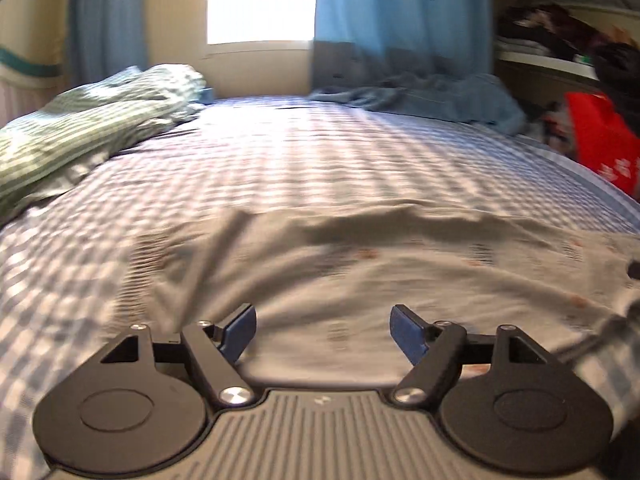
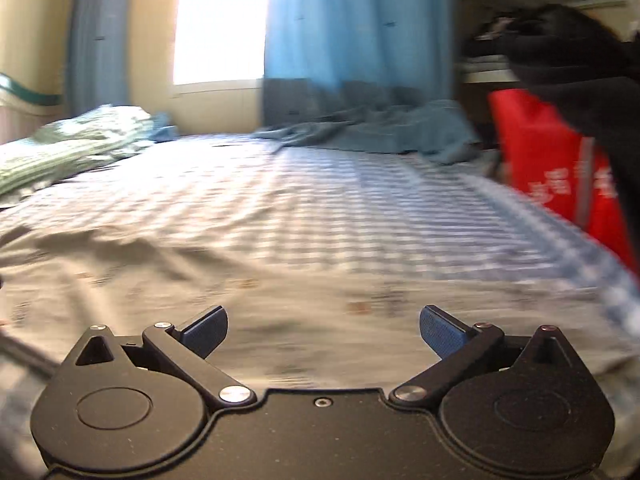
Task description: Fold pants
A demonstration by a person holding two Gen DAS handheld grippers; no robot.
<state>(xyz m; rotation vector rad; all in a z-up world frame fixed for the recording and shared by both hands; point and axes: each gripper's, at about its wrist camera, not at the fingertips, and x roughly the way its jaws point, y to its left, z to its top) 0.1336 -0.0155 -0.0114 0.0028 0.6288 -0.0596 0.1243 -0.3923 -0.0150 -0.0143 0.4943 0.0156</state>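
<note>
Light beige pants (image 1: 400, 264) with small printed marks lie spread flat across the near part of the bed; they also show in the right wrist view (image 2: 224, 280). My left gripper (image 1: 323, 332) is open and empty, its blue pads just above the near edge of the pants. My right gripper (image 2: 323, 332) is open and empty, also low over the near edge of the pants, further right. Both views are blurred.
The bed has a blue-and-white checked sheet (image 1: 304, 160). A green striped bundle (image 1: 80, 120) lies at the far left. Blue cloth (image 1: 432, 96) lies at the far edge under blue curtains. A red bag (image 2: 560, 168) and shelves (image 1: 560, 24) stand at the right.
</note>
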